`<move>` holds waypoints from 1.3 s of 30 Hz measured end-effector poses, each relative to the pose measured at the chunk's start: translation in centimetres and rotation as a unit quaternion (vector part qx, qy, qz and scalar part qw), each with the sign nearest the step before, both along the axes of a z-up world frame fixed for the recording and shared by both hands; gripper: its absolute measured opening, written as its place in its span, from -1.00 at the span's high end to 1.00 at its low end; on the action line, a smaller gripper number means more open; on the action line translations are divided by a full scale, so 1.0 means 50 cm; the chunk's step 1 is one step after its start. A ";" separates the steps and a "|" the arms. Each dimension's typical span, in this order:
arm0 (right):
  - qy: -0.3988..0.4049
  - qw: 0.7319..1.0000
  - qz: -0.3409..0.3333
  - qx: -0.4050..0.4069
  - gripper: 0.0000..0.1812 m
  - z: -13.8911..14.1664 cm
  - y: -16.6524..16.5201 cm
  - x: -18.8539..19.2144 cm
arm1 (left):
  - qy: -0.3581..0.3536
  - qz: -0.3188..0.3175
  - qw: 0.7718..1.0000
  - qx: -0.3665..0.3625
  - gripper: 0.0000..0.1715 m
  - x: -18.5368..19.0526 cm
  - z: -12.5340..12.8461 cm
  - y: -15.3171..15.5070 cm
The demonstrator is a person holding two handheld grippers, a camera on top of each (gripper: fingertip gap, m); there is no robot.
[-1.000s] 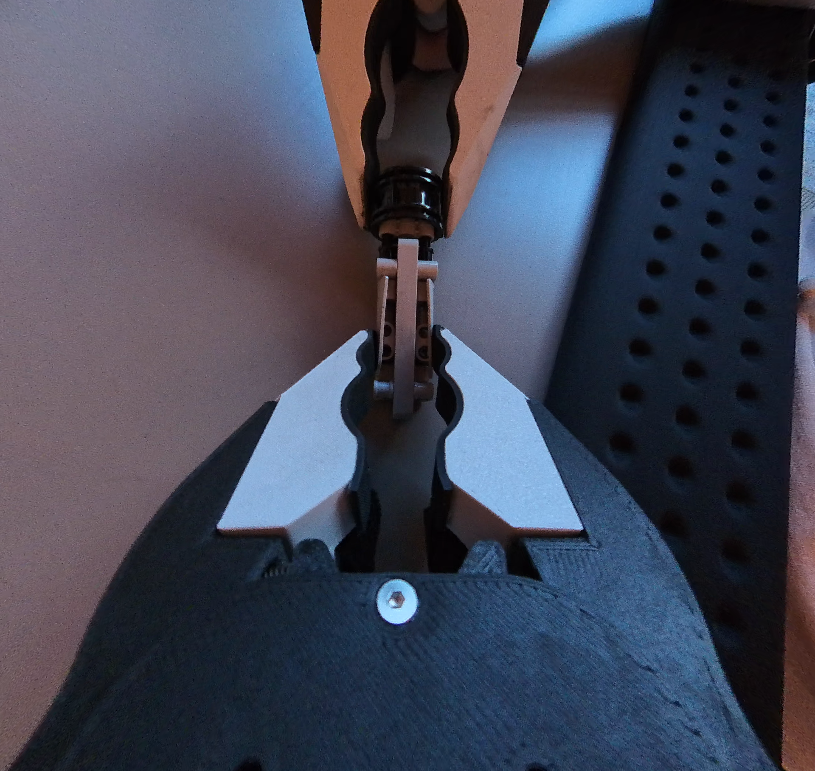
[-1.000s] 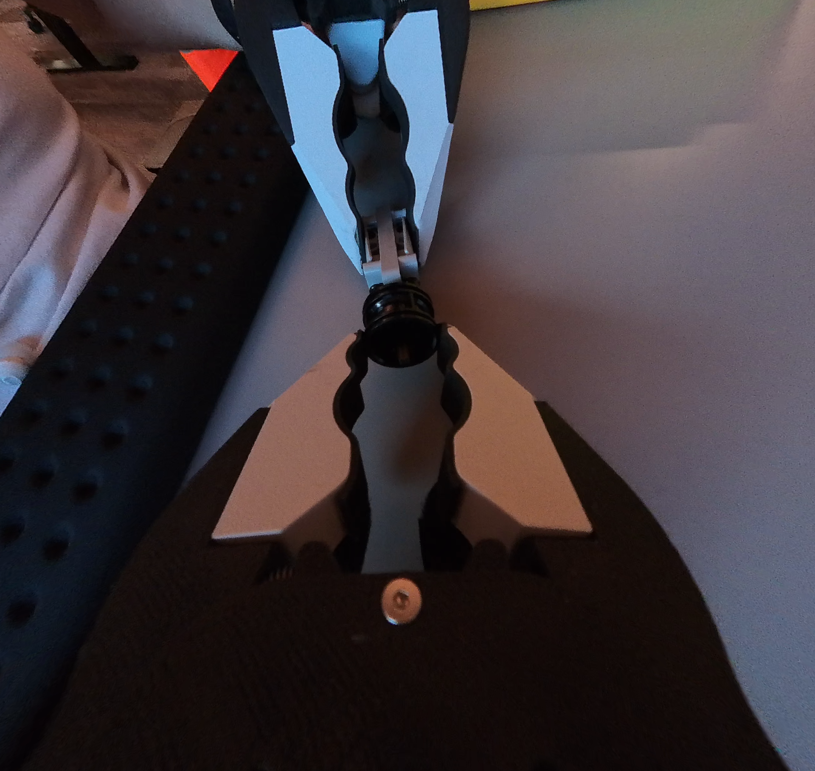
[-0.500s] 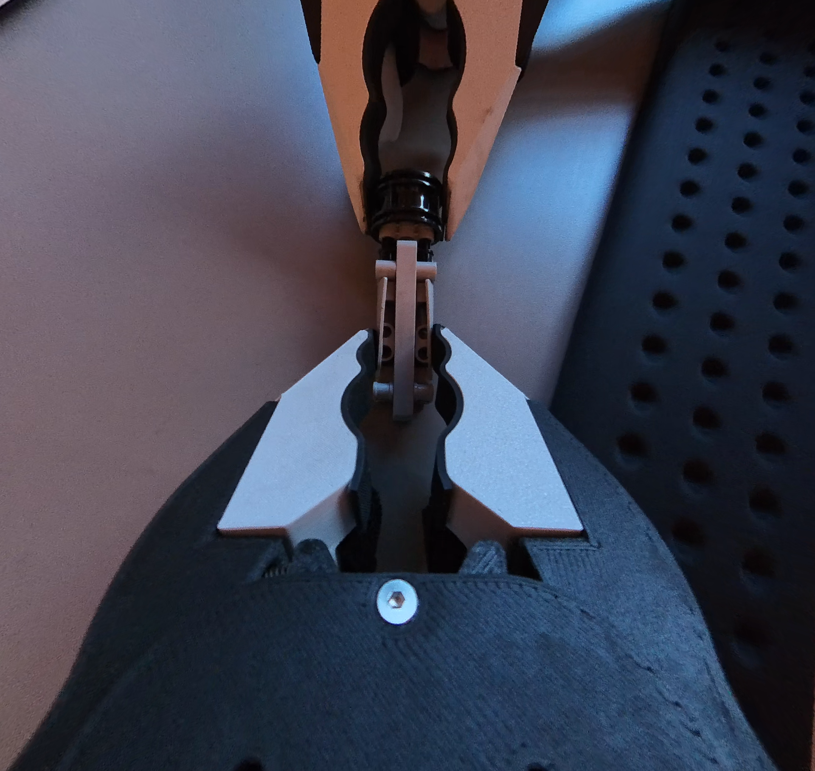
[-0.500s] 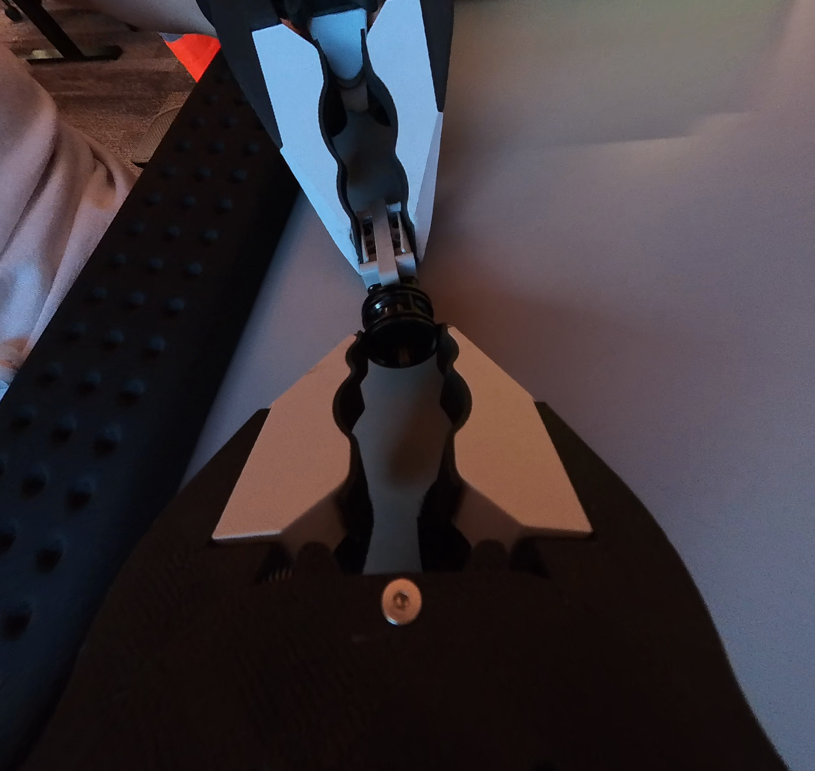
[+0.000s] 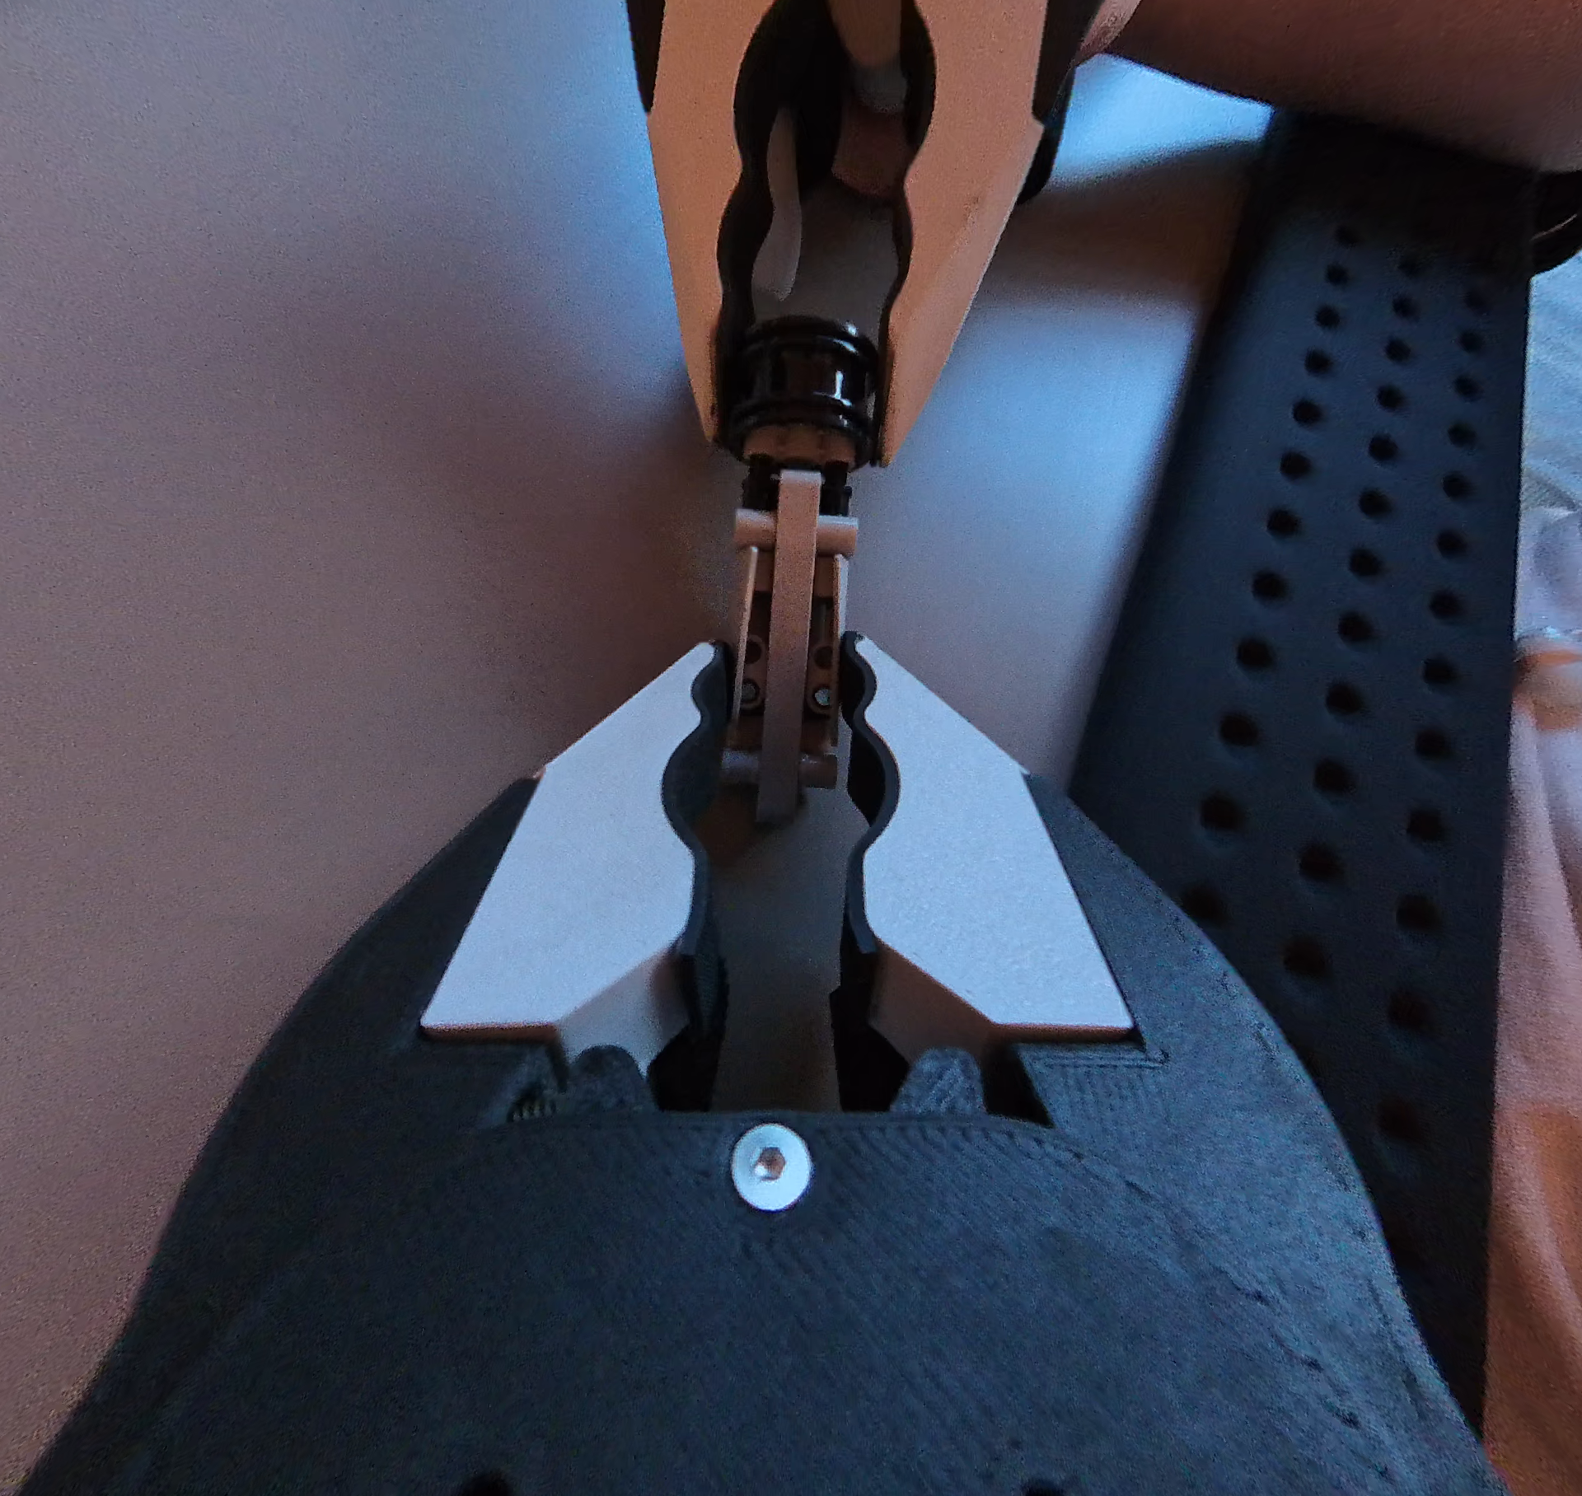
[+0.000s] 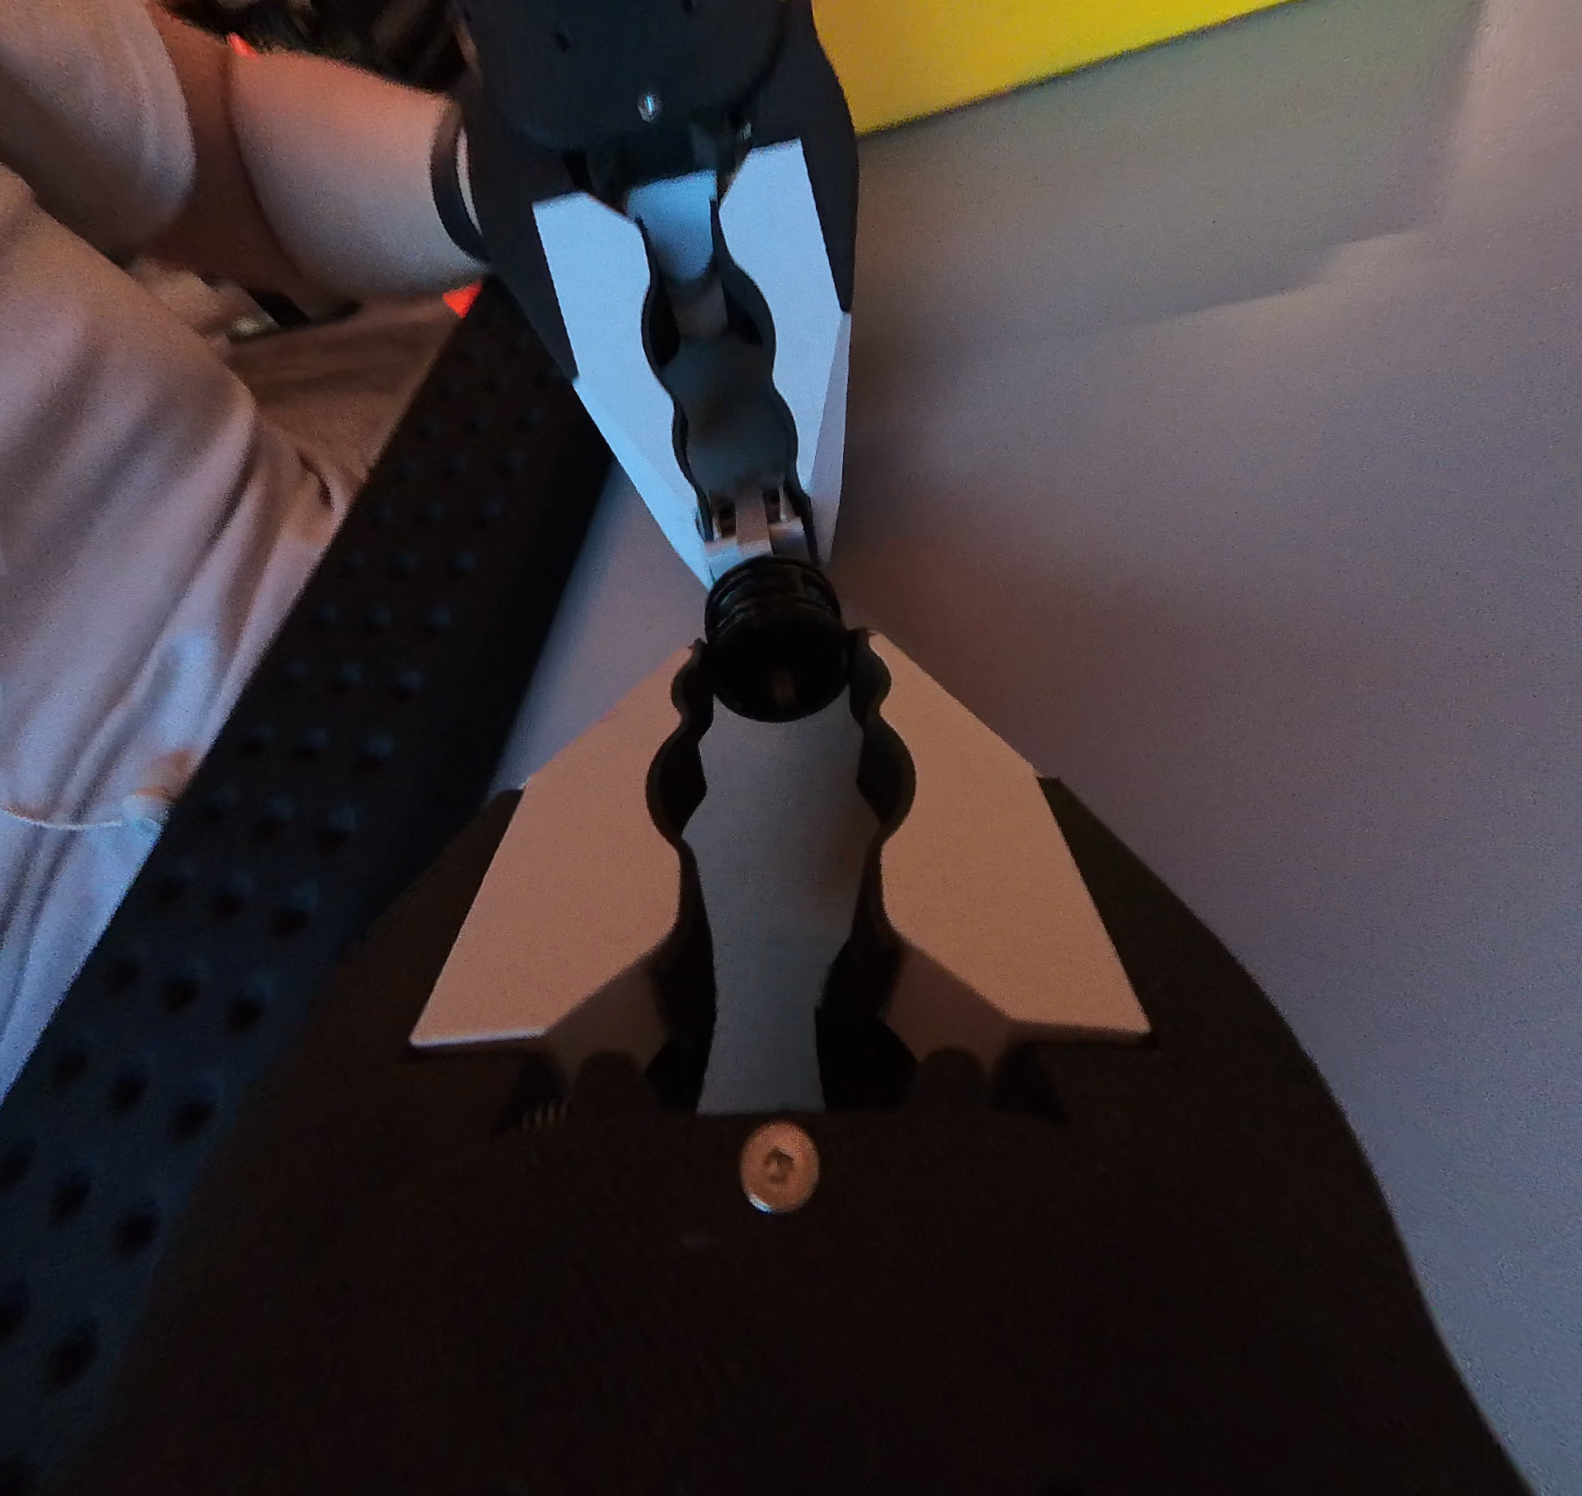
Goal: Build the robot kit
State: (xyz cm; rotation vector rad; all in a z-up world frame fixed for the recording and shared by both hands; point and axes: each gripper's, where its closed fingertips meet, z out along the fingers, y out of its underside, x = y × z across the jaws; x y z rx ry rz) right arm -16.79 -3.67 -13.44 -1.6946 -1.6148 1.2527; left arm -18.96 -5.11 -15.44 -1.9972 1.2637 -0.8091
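My left gripper (image 5: 783,667) is shut on a small grey brick assembly (image 5: 792,659) with a thin curved plate along its middle. Facing it, my right gripper (image 5: 796,419) is shut on a small black ribbed wheel (image 5: 800,381) that meets the far end of the grey assembly. In the right wrist view, my right gripper (image 6: 775,667) grips the black wheel (image 6: 775,642) at its tips, and the left gripper (image 6: 758,539) points toward me holding the grey assembly (image 6: 753,526). Both are held above a grey table (image 5: 300,428).
A black perforated mat (image 5: 1370,599) lies along the table's edge, also in the right wrist view (image 6: 300,770). A yellow box (image 6: 1070,8) stands at the back. A person's arm (image 5: 1327,26) and light clothing (image 6: 103,513) are close by. Across from one pair of fingers to the other is roughly 4 centimeters.
Both grippers stay joined at the wheel and grey assembly. The pair has shifted and tilted a little; the right wrist view now shows more of the left gripper's body and the yellow box.
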 end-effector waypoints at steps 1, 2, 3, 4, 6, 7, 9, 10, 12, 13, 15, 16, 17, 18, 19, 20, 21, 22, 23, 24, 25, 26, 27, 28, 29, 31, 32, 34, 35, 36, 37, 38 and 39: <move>0.013 1.000 -0.005 -0.008 0.65 0.008 0.002 -0.002 | -0.006 0.000 1.000 -0.004 0.73 0.002 0.002 0.001; 0.017 1.000 -0.006 -0.013 0.65 0.011 0.002 -0.003 | -0.010 0.000 1.000 -0.009 0.72 0.003 0.004 0.001; 0.016 1.000 -0.006 -0.012 0.65 0.010 0.002 -0.003 | -0.013 0.000 1.000 -0.015 0.72 0.003 0.004 0.001; 0.015 1.000 -0.006 -0.010 0.65 0.009 0.002 -0.003 | -0.014 -0.001 1.000 -0.020 0.72 0.003 0.003 0.000; 0.011 1.000 -0.006 -0.006 0.65 0.007 0.001 -0.004 | -0.012 -0.001 1.000 -0.023 0.72 0.004 0.001 0.000; 0.007 1.000 -0.006 -0.003 0.65 0.004 0.001 -0.004 | -0.007 -0.001 1.000 -0.022 0.71 0.004 -0.002 0.000; -0.001 1.000 -0.004 0.007 0.65 -0.001 -0.002 -0.005 | 0.003 -0.004 1.000 -0.008 0.71 0.006 -0.005 0.001; -0.003 1.000 -0.003 0.010 0.65 -0.003 -0.002 -0.005 | 0.009 -0.005 1.000 0.002 0.71 0.007 -0.006 0.001; -0.003 1.000 -0.005 0.014 0.65 -0.003 -0.003 -0.005 | 0.017 -0.005 1.000 0.019 0.71 0.008 -0.007 0.002; -0.003 1.000 -0.006 0.014 0.65 -0.002 -0.002 -0.005 | 0.020 -0.004 1.000 0.024 0.71 0.008 -0.008 0.003; -0.003 1.000 -0.007 0.011 0.65 -0.002 -0.004 -0.005 | 0.024 -0.004 0.999 0.032 0.71 0.008 -0.008 0.003; -0.002 1.000 -0.007 0.012 0.65 -0.002 -0.004 -0.005 | 0.026 -0.004 0.999 0.036 0.71 0.008 -0.009 0.004; -0.001 1.000 -0.008 0.011 0.65 -0.001 -0.004 -0.004 | 0.027 -0.004 0.999 0.039 0.71 0.009 -0.009 0.004; -0.001 1.000 -0.007 0.010 0.65 -0.001 -0.005 -0.004 | 0.029 -0.004 0.999 0.042 0.71 0.009 -0.009 0.004; -0.001 1.000 -0.007 0.009 0.65 -0.001 -0.005 -0.004 | 0.030 -0.004 0.999 0.045 0.71 0.009 -0.010 0.005; 0.000 1.000 -0.008 0.009 0.65 0.000 -0.004 -0.004 | 0.032 -0.004 0.998 0.048 0.71 0.009 -0.010 0.005; 0.000 1.000 -0.009 0.008 0.65 0.000 -0.004 -0.004 | 0.034 -0.003 0.998 0.052 0.71 0.009 -0.010 0.006; 0.000 1.000 -0.009 0.007 0.65 0.000 -0.004 -0.004 | 0.035 -0.003 0.998 0.054 0.71 0.009 -0.010 0.006; 0.000 1.000 -0.009 0.006 0.65 0.000 -0.004 -0.004 | 0.036 -0.003 0.998 0.055 0.71 0.009 -0.010 0.006; 0.000 1.000 -0.008 0.006 0.65 0.000 -0.004 -0.005 | 0.035 -0.003 0.998 0.054 0.71 0.009 -0.010 0.006; 0.000 1.000 -0.009 0.005 0.65 0.000 -0.004 -0.005 | 0.034 -0.003 0.998 0.051 0.71 0.009 -0.010 0.006; 0.001 1.000 -0.010 0.005 0.65 0.000 -0.003 -0.005 | 0.032 -0.003 0.998 0.048 0.71 0.009 -0.010 0.006; 0.001 1.000 -0.010 0.004 0.65 0.000 -0.003 -0.005 | 0.031 -0.003 0.998 0.046 0.71 0.009 -0.010 0.006; 0.001 1.000 -0.009 0.005 0.65 0.000 -0.003 -0.005 | 0.031 -0.003 0.998 0.045 0.71 0.009 -0.010 0.006; 0.002 1.000 -0.009 0.005 0.65 0.000 -0.003 -0.005 | 0.031 -0.003 0.998 0.045 0.71 0.009 -0.010 0.006; 0.002 1.000 -0.008 0.005 0.65 0.001 -0.004 -0.005 | 0.030 -0.004 0.999 0.045 0.71 0.009 -0.010 0.006; 0.003 1.000 -0.008 0.005 0.65 0.001 -0.004 -0.005 | 0.030 -0.004 0.999 0.043 0.71 0.009 -0.009 0.006; 0.005 1.000 -0.008 0.005 0.65 0.002 -0.004 -0.005 | 0.028 -0.005 0.999 0.041 0.68 0.009 -0.009 0.005; 0.006 1.000 -0.009 0.004 0.65 0.003 -0.003 -0.005 | 0.028 -0.004 0.999 0.042 0.67 0.009 -0.009 0.006; 0.008 1.000 -0.010 0.003 0.65 0.004 -0.003 -0.005 | 0.029 -0.004 0.999 0.044 0.65 0.009 -0.009 0.006; 0.009 1.000 -0.010 0.001 0.65 0.005 -0.002 -0.004 | 0.032 -0.003 0.998 0.048 0.66 0.009 -0.010 0.006; 0.010 1.000 -0.010 -0.001 0.65 0.005 -0.002 -0.004 | 0.035 -0.001 0.998 0.054 0.67 0.008 -0.010 0.008; 0.010 1.000 -0.012 -0.002 0.65 0.005 -0.001 -0.004 | 0.039 0.000 0.997 0.061 0.67 0.008 -0.011 0.009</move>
